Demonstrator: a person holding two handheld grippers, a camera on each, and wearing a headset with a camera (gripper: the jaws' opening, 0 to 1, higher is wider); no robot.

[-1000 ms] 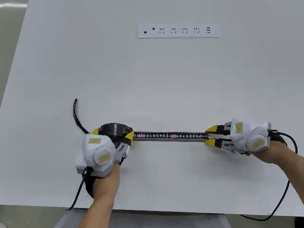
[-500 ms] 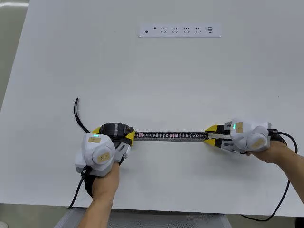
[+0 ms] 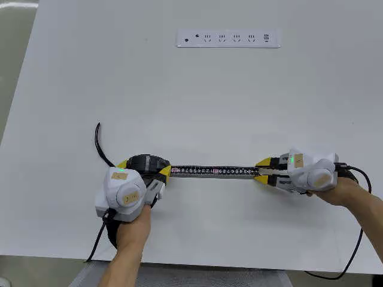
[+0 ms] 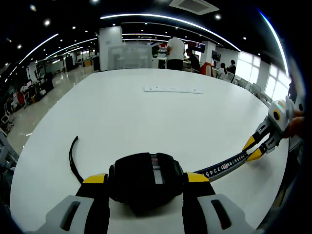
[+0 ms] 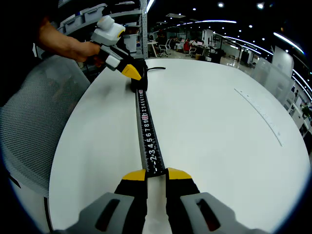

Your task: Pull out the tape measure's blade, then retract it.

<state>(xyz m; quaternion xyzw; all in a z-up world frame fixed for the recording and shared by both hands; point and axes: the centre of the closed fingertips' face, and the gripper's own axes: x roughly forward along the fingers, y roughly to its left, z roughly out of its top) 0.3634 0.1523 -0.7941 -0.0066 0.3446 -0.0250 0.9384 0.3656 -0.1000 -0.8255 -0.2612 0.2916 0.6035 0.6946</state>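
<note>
**Surface.** Plain white tabletop [image 3: 197, 89], matt. Long white power strip [image 3: 228, 39] lies flat at the upper centre of the head view. Grey mesh chair back [image 3: 179, 276] shows at the bottom edge.

**Room.** Large open hall with curved ceiling light strips [image 4: 161, 18]. Standing people [image 4: 174, 48] are at the far end, beyond the table.

**Task item.** Round black tape measure case [image 3: 146, 161] sits on the table in the lower left of the head view. Thin black cord [image 3: 96, 142] curves away from it toward the upper left. Dark blade with white numerals [image 3: 212, 171] runs out of the case to the right, lying low along the table across the lower centre.

**Tools.**
- Left gripper [image 3: 142, 167]: yellow-tipped jaws closed against the two sides of the case, gripping it.
- Right gripper [image 3: 262, 171]: lower right of the head view, yellow-tipped jaws pinched together on the blade's free end. In the right gripper view the numerals run up from the jaws toward the case at upper left.
</note>
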